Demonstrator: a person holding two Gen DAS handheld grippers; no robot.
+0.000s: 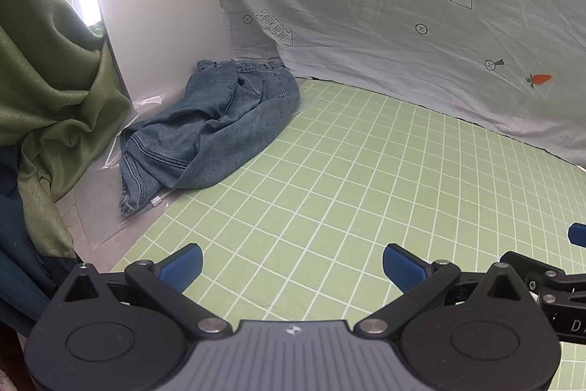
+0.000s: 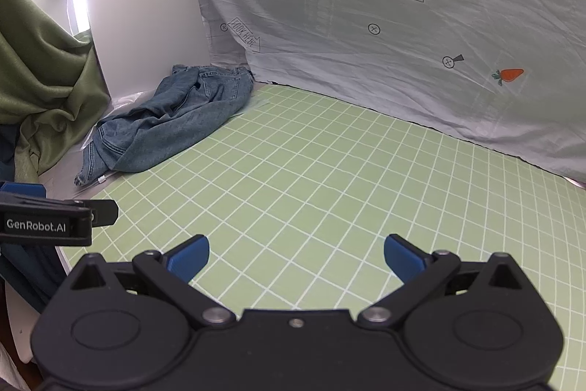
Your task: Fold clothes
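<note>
Left gripper (image 1: 293, 266): held low over the green grid mat (image 1: 348, 178), pointing forward toward the back sheet; jaws spread wide, nothing between the blue pads (image 1: 403, 268).
Right gripper (image 2: 296, 257): same level and heading, just beside the left one; jaws spread wide, holding nothing.
Cross-views: the right gripper's blue tip shows at the right edge of the left wrist view; the left gripper's black body, marked GenRobot.AI, shows at the left edge of the right wrist view.
Jeans (image 1: 212, 131): blue denim, crumpled in a loose heap at the far left corner of the mat, partly on clear plastic film (image 1: 110, 226); well apart from both grippers.
Backdrop: pale sheet (image 1: 421, 24) printed with carrots and arrows.
Left side: green curtain (image 1: 47, 79); white panel (image 1: 154, 17) behind the jeans.
</note>
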